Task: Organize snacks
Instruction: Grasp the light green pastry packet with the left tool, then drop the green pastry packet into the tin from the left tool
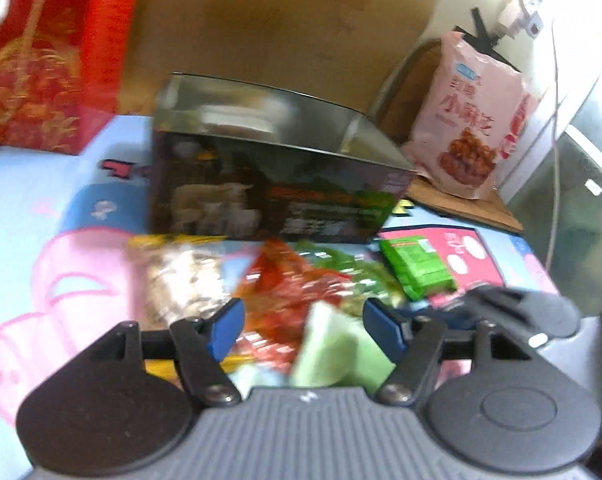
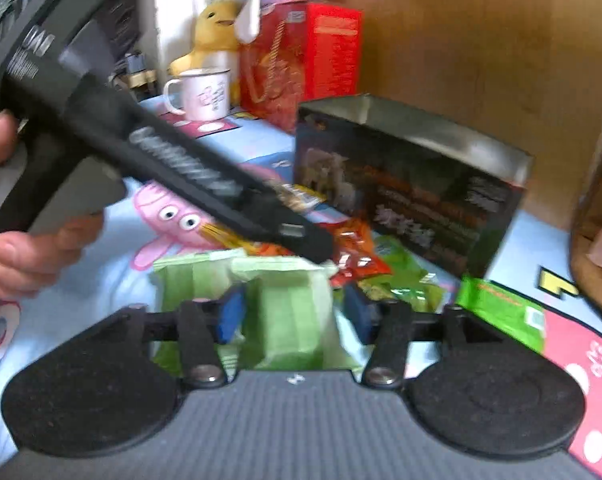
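The right gripper (image 2: 291, 316) is seen with its blue pads spread wide on either side of a pale green packet (image 2: 289, 312), which lies between them on the cartoon-printed cloth (image 2: 101, 280); whether the pads touch it cannot be told through the blur. The left gripper (image 1: 303, 330) is likewise held wide open above the same heap, with nothing clamped.

The pale green packet is judged to be light, soft and crinkly, so that it would be crushed or would slide if squeezed at its puffed middle. A hold across a flat sealed edge or the folded top seam is thought safer.

Just beyond, a red-orange packet (image 2: 353, 248), darker green wrappers (image 2: 405, 280) and a clear bag of pale pieces (image 1: 181, 280) are piled close together, overlapping. A small bright green packet (image 1: 417, 268) lies a little apart to the right.

Behind the heap an open dark box (image 1: 277, 184) stands upright, probably the container to be filled. Its walls look thin and may shift if knocked.
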### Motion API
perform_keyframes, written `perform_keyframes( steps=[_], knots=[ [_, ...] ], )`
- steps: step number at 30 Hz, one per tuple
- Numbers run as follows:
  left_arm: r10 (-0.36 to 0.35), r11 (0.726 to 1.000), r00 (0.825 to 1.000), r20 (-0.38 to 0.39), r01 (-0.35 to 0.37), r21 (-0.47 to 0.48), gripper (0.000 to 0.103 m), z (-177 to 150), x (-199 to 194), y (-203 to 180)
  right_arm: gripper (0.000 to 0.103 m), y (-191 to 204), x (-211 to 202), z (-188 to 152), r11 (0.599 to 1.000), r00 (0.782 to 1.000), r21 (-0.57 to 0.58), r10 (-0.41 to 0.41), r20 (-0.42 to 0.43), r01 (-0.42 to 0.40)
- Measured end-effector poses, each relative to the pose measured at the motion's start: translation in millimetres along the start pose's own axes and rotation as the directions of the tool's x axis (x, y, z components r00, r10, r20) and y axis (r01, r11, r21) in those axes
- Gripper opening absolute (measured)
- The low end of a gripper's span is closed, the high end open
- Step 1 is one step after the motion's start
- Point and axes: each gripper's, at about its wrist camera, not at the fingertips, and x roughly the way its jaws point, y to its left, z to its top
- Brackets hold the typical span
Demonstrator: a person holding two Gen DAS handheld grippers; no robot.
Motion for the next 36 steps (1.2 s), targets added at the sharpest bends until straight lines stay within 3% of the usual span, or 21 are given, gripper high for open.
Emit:
perform_keyframes(
  steps=[2,6,8,10,13,16,18,20,25,29,32,34,36],
  knots=[
    [0.007,1.0,1.0,0.004,-0.007,0.0,0.068,-1.3,-4.2,7.3,0.075,-5.7,-9.3,-5.6,0.999,1.0,0.044,-0.02,0.003,0.02],
    [-0.035,0.999,0.999,-0.007,0.036,0.041,0.065,1.1,-1.4,1.1,0.076,-4.5,-16.3,-29.5,0.998,0.999,0.062,-0.024,-0.044,0.026],
    [-0.06,0.995,0.997,-0.044,0.063,0.071,0.05,0.2,6.5,-7.5,0.076,1.7,-16.2,-29.7,0.997,0.998,0.064,-0.034,-0.052,0.037],
    [-0.101,0.991,0.99,-0.098,0.109,0.079,0.049,-4.9,16.6,-13.9,0.075,0.8,-11.9,-29.0,0.996,0.997,0.07,-0.046,-0.065,0.05],
    [-0.136,0.988,0.984,-0.115,0.143,0.061,0.048,-10.1,19.7,-16.6,0.07,-6.2,-4.8,-26.0,0.995,0.995,0.083,-0.041,-0.087,0.048],
    [-0.146,0.988,0.985,-0.094,0.149,0.032,0.043,-14.8,16.6,-14.2,0.064,-9.2,3.3,-17.8,0.997,0.995,0.075,-0.025,-0.1,0.032],
    [-0.169,0.986,0.982,-0.088,0.169,-0.012,0.038,-14.0,11.5,-8.8,0.053,-3.2,2.6,-17.1,0.998,0.995,0.07,0.006,-0.098,0.001],
    [-0.181,0.983,0.981,-0.069,0.181,-0.014,0.037,-9.3,0.2,-7.6,0.053,8.5,-3.1,-16.8,0.999,0.996,0.032,-0.011,-0.084,0.014],
    [-0.194,0.98,0.98,0.041,0.192,0.045,0.037,28.9,-29.1,-9.8,0.053,9.0,-18.3,8.6,0.998,0.997,0.0,-0.065,0.049,0.065],
    [-0.184,0.983,0.974,0.134,0.182,0.032,0.039,79.8,-31.4,-8.2,0.053,-5.5,-11.3,50.1,0.986,0.982,-0.076,-0.139,0.129,0.15],
    [-0.122,0.992,0.978,0.168,0.123,0.007,0.044,110.3,-13.3,-8.4,0.054,-29.9,8.7,80.9,0.98,0.978,-0.083,-0.168,0.126,0.179],
    [-0.056,0.998,0.985,0.162,0.057,-0.003,0.052,121.7,6.9,-9.9,0.058,-47.0,25.8,91.7,0.971,0.967,-0.064,-0.222,0.124,0.231],
    [-0.019,1.0,0.993,0.114,0.022,-0.022,0.052,123.0,24.3,-7.0,0.063,-57.9,39.9,92.0,0.938,0.937,-0.069,-0.331,0.112,0.34]
  ],
)
